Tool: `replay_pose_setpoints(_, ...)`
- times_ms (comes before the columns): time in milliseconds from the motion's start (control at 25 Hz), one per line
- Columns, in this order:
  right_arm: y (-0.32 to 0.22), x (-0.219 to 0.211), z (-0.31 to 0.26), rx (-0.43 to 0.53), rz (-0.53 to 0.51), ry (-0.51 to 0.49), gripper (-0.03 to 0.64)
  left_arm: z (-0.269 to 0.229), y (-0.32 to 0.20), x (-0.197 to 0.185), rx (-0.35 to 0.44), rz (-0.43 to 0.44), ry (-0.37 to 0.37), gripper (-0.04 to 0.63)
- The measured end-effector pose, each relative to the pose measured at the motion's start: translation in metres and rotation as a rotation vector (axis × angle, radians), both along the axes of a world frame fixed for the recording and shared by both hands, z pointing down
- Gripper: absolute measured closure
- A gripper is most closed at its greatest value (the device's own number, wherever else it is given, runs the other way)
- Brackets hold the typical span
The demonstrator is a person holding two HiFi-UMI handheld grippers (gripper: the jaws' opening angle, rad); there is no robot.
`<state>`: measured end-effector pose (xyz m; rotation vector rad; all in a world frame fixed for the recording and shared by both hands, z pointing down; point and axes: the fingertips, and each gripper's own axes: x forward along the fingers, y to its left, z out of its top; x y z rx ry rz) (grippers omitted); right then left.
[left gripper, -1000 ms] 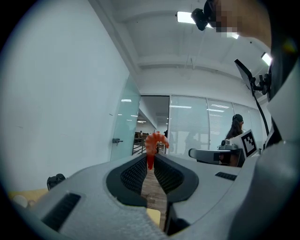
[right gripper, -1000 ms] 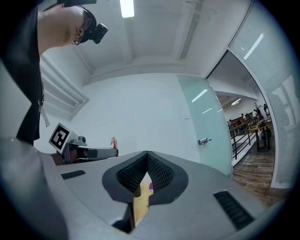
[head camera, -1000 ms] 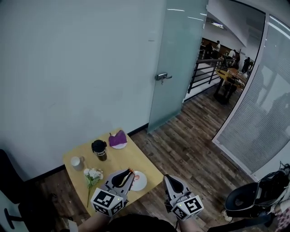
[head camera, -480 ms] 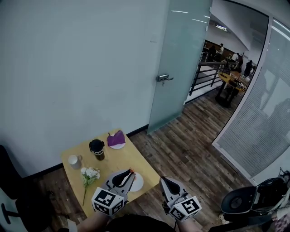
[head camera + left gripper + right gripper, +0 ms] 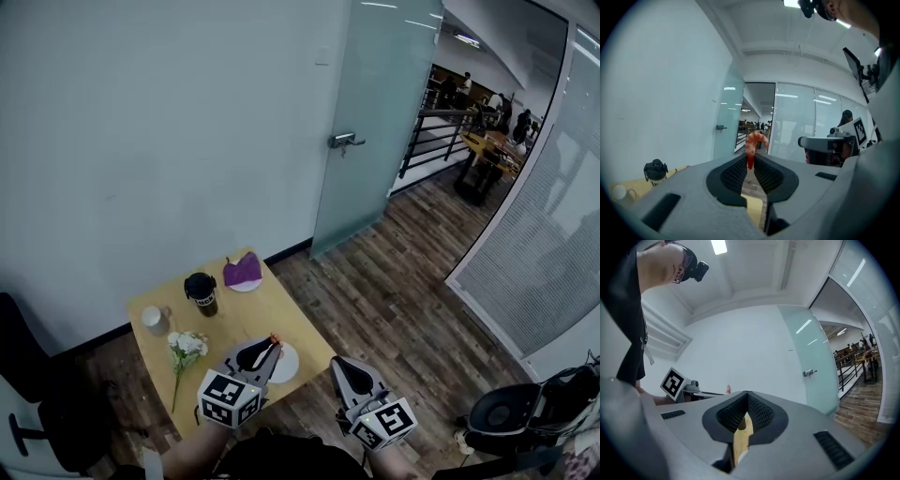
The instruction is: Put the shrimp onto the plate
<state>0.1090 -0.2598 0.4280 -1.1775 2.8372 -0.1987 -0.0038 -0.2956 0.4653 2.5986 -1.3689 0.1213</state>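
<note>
Pinching the shrimp (image 5: 752, 143) between its fingers, the left gripper (image 5: 271, 344) hovers over the plate's (image 5: 289, 367) edge; beside the plate, the right gripper's (image 5: 338, 365) fingers are pressed together, empty.

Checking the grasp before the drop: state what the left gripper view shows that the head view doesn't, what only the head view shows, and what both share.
Left gripper view only: the left gripper's jaws shut on the shrimp's tail, its curled body standing above the tips. Head view only: the white plate by that gripper's tip, the flowers, the purple cloth, and the right gripper beyond the table's edge. Both: the shrimp, the black-lidded cup, the table.
</note>
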Motion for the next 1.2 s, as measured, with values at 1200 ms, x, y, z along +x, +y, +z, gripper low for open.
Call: replay_pose_setpoints(1200, -0.025, 0.029, 0.039, -0.124, 0.093, -0.016, 0.618, 0.324, -0.061, 0.017, -0.585, 0.211, -0.711, 0.548)
